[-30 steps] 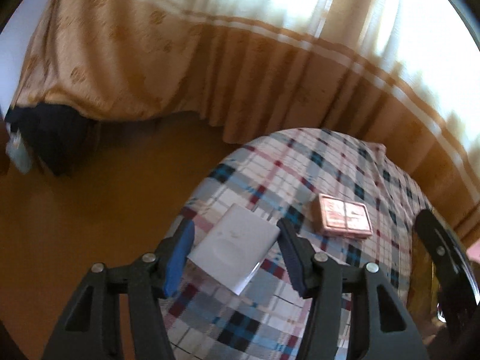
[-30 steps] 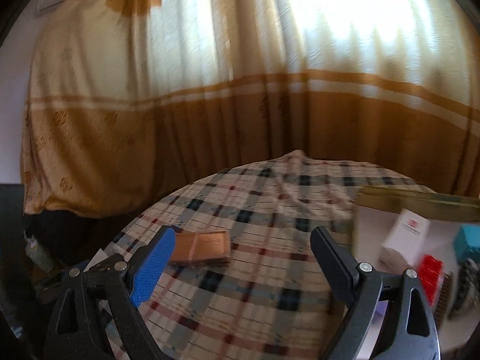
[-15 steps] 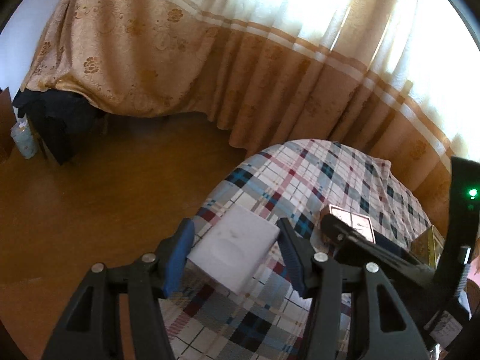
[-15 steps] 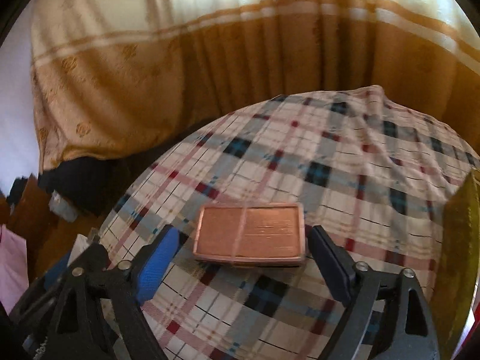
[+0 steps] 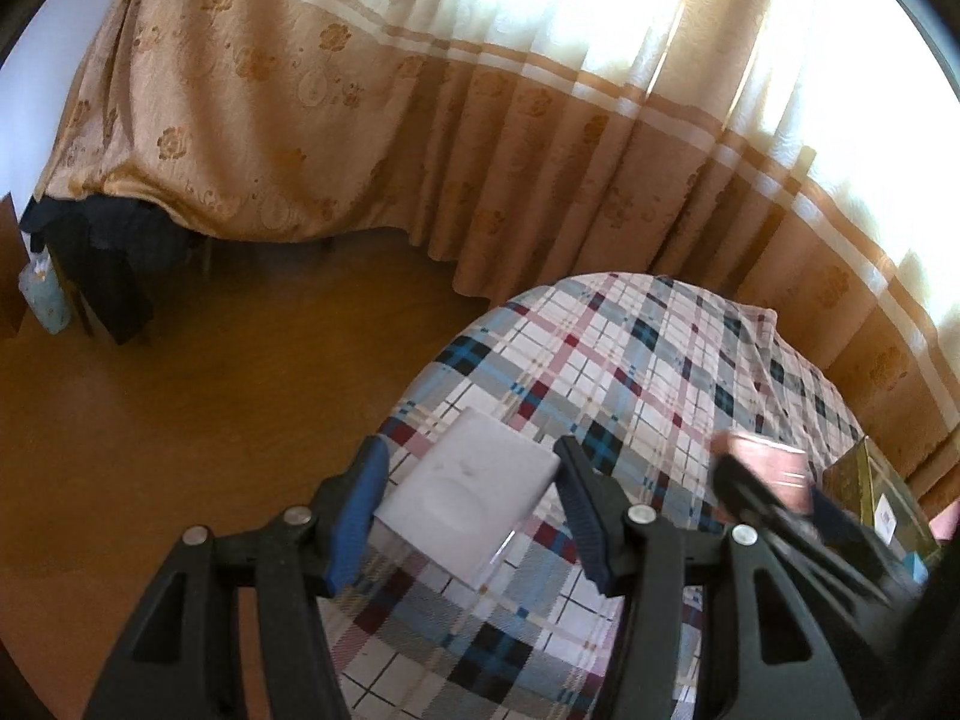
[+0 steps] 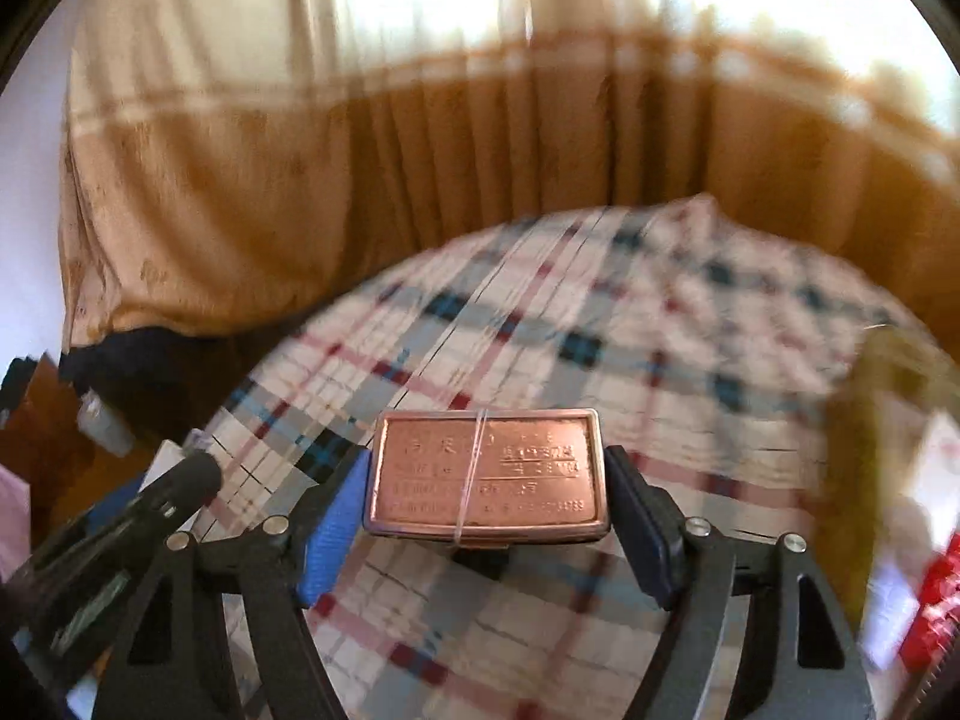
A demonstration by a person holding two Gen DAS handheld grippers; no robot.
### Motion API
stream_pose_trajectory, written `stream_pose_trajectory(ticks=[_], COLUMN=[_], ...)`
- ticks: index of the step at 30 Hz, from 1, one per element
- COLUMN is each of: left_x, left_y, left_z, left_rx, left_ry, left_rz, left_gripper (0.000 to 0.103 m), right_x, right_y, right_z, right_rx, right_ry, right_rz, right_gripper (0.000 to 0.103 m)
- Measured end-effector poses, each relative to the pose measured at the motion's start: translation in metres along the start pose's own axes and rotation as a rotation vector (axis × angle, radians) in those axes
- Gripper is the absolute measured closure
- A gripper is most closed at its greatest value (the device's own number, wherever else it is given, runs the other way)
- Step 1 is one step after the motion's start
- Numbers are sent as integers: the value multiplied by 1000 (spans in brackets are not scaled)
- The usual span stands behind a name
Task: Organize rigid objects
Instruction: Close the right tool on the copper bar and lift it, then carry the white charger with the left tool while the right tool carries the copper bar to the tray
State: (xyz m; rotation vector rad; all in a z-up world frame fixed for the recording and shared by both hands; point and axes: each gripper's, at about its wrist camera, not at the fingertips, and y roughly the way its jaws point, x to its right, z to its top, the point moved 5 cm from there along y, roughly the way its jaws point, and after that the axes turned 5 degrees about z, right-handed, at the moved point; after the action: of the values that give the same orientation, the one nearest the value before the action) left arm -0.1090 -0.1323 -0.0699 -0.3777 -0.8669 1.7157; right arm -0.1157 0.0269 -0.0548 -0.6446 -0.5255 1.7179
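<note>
A white flat box (image 5: 474, 495) is held between the fingers of my left gripper (image 5: 471, 501), above the plaid cloth (image 5: 648, 372). A copper-coloured flat tin (image 6: 486, 474) with a rubber band round it sits between the fingers of my right gripper (image 6: 486, 510), which is shut on its two short sides and holds it just above the cloth. In the left wrist view the tin (image 5: 762, 462) and the right gripper (image 5: 774, 504) show at the right. The left gripper (image 6: 120, 534) shows at the left edge of the right wrist view.
An open gold-edged box (image 5: 870, 492) with small items stands at the right end of the cloth; a white carton and red item (image 6: 936, 606) show blurred there. A brown curtain (image 5: 420, 138) hangs behind. Wooden floor (image 5: 180, 390) lies left of the cloth's edge.
My right gripper has come down over the copper tin and closed on it, then lifted it slightly. My left gripper keeps holding the white box and has shifted little.
</note>
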Motion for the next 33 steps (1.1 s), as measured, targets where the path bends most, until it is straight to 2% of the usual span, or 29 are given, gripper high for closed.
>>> stream_pose_trajectory(ticks=[4, 9, 15, 20, 23, 27, 33], left_x=[9, 19, 33, 49, 57, 67, 76], left_y=[-11, -23, -25, -40, -40, -49, -53], left_z=[1, 2, -8, -12, -20, -20, -27], left_rx=[57, 117, 86, 146, 117, 163, 151], left_ry=[56, 108, 125, 187, 198, 226, 232], left_rz=[33, 54, 26, 26, 4, 13, -17], left_gripper=[46, 46, 46, 46, 46, 46, 46], right_x=[7, 21, 37, 40, 36, 28, 30], right_y=[-42, -74, -101, -120, -129, -151, -167], right_z=[-11, -18, -20, -25, -27, -33, -39], right_rx=[122, 199, 251, 310, 347, 429, 467], right_ry=[2, 13, 68, 74, 56, 6, -11], right_rz=[-55, -106, -138, -153, -163, -197, -224], right_gripper=[25, 25, 25, 25, 25, 25, 25])
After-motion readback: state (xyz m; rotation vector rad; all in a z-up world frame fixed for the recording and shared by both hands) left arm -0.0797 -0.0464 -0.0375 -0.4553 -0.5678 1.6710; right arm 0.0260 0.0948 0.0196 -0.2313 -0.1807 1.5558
